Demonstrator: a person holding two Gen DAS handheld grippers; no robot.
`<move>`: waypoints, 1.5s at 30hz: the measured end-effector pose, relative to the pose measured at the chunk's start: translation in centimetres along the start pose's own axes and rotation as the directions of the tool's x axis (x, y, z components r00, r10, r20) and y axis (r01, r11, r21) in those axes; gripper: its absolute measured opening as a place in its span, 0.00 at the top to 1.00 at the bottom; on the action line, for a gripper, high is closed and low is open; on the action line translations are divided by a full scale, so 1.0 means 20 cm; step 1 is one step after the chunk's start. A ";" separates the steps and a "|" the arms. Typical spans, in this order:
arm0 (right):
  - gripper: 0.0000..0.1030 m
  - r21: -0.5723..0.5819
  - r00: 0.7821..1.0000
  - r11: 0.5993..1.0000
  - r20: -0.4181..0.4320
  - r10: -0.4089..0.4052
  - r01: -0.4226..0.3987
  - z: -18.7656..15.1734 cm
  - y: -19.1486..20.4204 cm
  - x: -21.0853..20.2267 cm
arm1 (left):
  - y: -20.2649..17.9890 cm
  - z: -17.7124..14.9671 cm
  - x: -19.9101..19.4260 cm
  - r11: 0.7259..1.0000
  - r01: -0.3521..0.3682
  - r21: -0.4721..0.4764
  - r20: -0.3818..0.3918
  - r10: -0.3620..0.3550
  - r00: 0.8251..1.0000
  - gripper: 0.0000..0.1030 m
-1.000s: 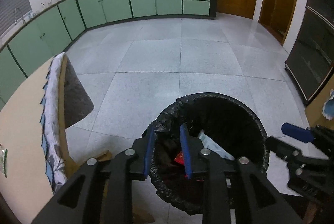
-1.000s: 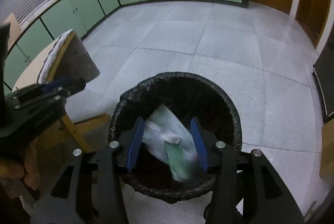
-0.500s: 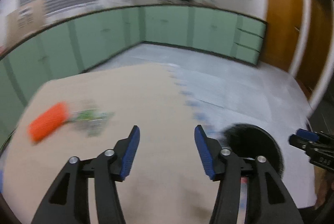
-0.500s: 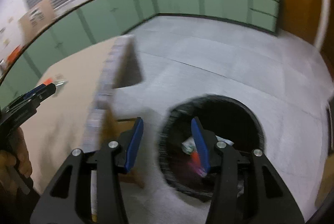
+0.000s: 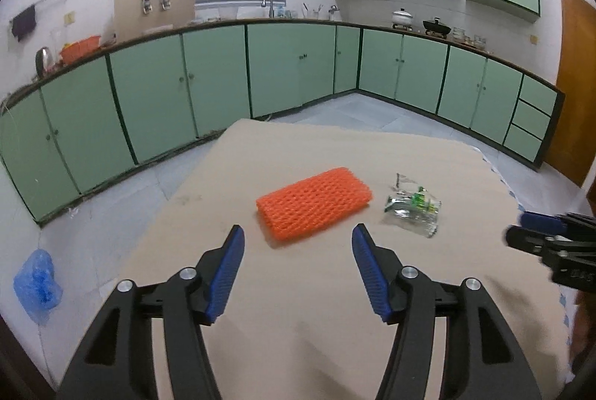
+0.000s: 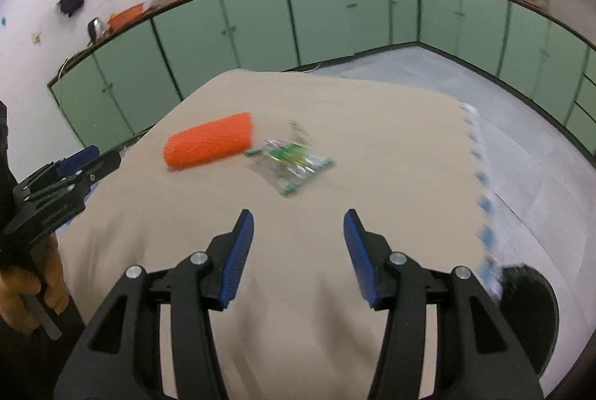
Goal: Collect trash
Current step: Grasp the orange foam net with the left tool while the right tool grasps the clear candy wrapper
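An orange foam net sleeve (image 5: 314,208) lies on the beige table (image 5: 298,325), just beyond my open, empty left gripper (image 5: 298,262). A crumpled clear and green wrapper (image 5: 412,210) lies to its right. In the right wrist view the sleeve (image 6: 208,141) and the wrapper (image 6: 292,163) lie beyond my open, empty right gripper (image 6: 298,243). The black bin (image 6: 529,310) stands on the floor at the table's right edge. The right gripper (image 5: 551,243) shows at the left view's right edge, and the left gripper (image 6: 63,176) at the right view's left edge.
Green cabinets (image 5: 223,83) line the walls under a counter with pots and a sink. A blue plastic bag (image 5: 37,282) lies on the floor left of the table. A wooden door (image 5: 573,94) is at the right.
Both grippers have swung up from over the bin to face the table. The left gripper has opened wider. The green and white trash seen between the right fingers is gone from them.
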State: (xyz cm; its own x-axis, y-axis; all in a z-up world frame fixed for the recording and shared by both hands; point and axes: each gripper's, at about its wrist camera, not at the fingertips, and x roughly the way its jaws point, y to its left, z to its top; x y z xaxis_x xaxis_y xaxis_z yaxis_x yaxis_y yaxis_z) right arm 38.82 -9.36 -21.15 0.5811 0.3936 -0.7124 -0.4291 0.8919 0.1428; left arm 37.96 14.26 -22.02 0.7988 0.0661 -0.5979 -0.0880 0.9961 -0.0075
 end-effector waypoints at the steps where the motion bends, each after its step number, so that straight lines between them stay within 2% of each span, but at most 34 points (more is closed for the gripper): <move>1: 0.52 -0.011 1.000 1.000 -0.007 0.002 -0.002 0.03 0.02 0.06 | 0.01 0.00 0.04 1.000 0.000 -0.001 -0.009 0.000 1.000 0.42; 6: 0.52 -0.014 0.999 1.000 -0.036 0.007 -0.008 0.12 0.01 0.25 | 0.05 0.00 0.22 1.000 -0.003 0.016 -0.051 0.004 0.999 0.42; 10: 0.42 -0.034 0.996 0.999 -0.084 0.003 -0.006 0.19 0.03 0.42 | 0.09 0.00 0.35 1.000 -0.010 0.001 -0.081 0.010 0.997 0.42; 15: 0.39 -0.063 0.991 0.998 -0.128 -0.037 0.029 0.22 0.04 0.58 | 0.12 0.00 0.40 1.000 -0.001 -0.015 -0.091 -0.001 0.996 0.42; 17: 0.55 -0.075 0.988 0.996 -0.149 -0.049 0.039 0.21 0.03 0.62 | 0.13 0.00 0.42 1.000 -0.003 -0.018 -0.096 0.001 0.995 0.42; 18: 0.56 -0.081 0.988 0.996 -0.145 -0.050 0.039 0.21 0.03 0.62 | 0.13 0.00 0.43 1.000 -0.001 -0.023 -0.101 -0.001 0.995 0.42; 20: 0.70 -0.086 0.989 0.996 -0.142 -0.042 0.030 0.20 0.02 0.61 | 0.13 0.00 0.44 1.000 -0.001 -0.024 -0.112 -0.002 0.994 0.42; 22: 0.76 -0.090 0.989 0.996 -0.140 -0.041 0.029 0.20 0.02 0.60 | 0.12 -0.01 0.46 1.000 0.004 -0.021 -0.127 -0.007 0.992 0.42; 26: 0.83 -0.088 0.991 0.996 -0.135 -0.017 0.005 0.19 0.01 0.59 | 0.09 -0.02 0.51 0.999 0.020 -0.025 -0.164 -0.024 0.986 0.42; 29: 0.84 -0.066 0.994 0.998 -0.106 0.006 -0.013 0.18 -0.01 0.54 | 0.08 -0.02 0.54 0.999 0.013 -0.033 -0.193 -0.019 0.981 0.42; 32: 0.84 -0.045 0.996 0.999 -0.091 0.024 -0.029 0.17 -0.03 0.49 | 0.06 -0.03 0.61 1.000 0.011 -0.010 -0.254 -0.013 0.967 0.44; 33: 0.84 -0.036 0.995 0.999 -0.089 0.035 -0.039 0.17 -0.03 0.47 | 0.05 -0.02 0.62 1.000 0.011 0.002 -0.250 -0.010 0.968 0.56; 34: 0.84 -0.030 0.995 0.999 -0.088 0.039 -0.042 0.16 -0.03 0.45 | 0.04 -0.02 0.62 1.000 0.018 0.003 -0.247 -0.017 0.969 0.81; 35: 0.84 -0.027 0.996 0.999 -0.086 0.039 -0.041 0.16 -0.03 0.44 | 0.04 -0.01 0.61 1.000 0.025 -0.005 -0.245 -0.026 0.969 0.83; 36: 0.84 -0.026 0.996 0.999 -0.085 0.039 -0.041 0.16 -0.03 0.43 | 0.05 0.00 0.60 0.999 0.037 -0.026 -0.234 -0.042 0.971 0.92; 45: 0.84 -0.030 0.998 0.999 -0.059 0.038 -0.039 0.14 0.02 0.26 | 0.00 0.03 0.34 0.996 0.085 -0.036 -0.131 -0.089 0.987 0.95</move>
State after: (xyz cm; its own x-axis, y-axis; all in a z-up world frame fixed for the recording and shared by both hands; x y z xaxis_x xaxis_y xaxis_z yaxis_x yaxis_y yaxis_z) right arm 43.63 -6.39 -22.95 0.5230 0.4130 -0.7456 -0.4721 0.8687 0.1501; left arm 43.69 14.81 -25.57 0.7183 -0.0310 -0.6950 -0.0413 0.9953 -0.0871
